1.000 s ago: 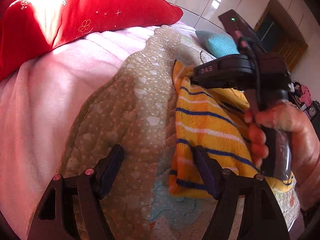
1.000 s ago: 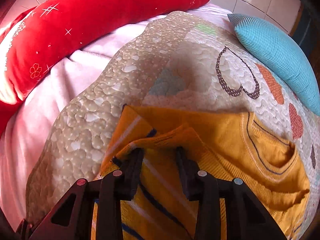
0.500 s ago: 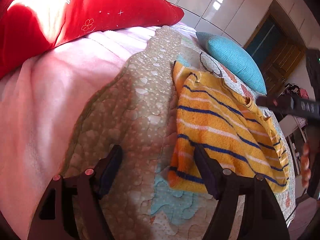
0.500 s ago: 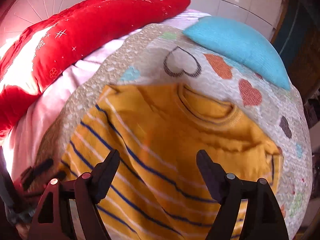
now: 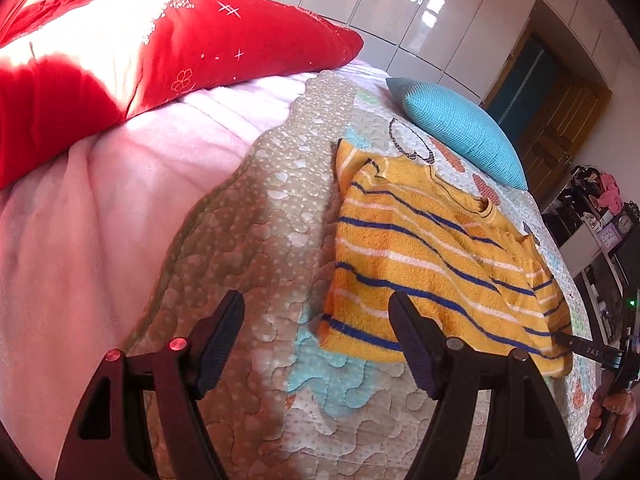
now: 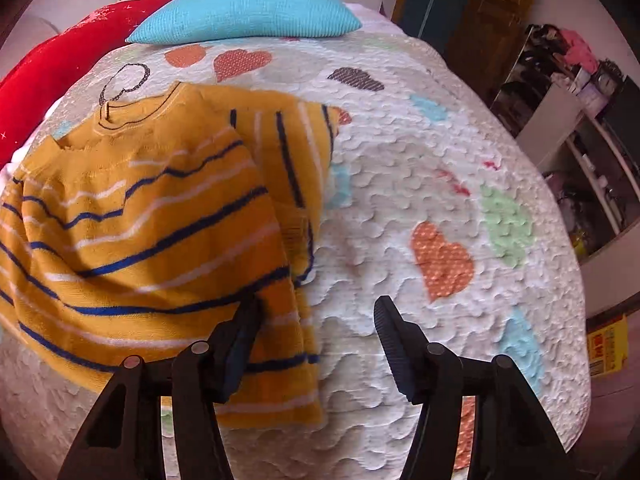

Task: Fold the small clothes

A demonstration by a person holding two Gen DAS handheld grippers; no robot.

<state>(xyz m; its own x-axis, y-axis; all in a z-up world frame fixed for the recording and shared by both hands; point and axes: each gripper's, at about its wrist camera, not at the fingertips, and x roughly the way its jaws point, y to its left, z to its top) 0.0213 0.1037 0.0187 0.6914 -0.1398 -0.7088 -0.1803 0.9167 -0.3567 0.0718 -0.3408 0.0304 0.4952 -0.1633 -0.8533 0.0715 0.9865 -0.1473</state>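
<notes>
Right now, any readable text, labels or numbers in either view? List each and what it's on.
"DAS": white letters on the black body of the right tool, seen at the right edge of the left wrist view.
Yellow box on the floor, right wrist view: red print, too blurred to read.
Clocks on the shelf: dials too small to read.
Nothing else legible.

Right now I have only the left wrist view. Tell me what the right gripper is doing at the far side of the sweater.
Observer: The right gripper has its jaws closing. The side edge of the sweater shows between them but is not pinched.
Operator: Report the sleeve on that side.
Observer: That sleeve sticks out past the body onto the quilt and is not folded in.
</notes>
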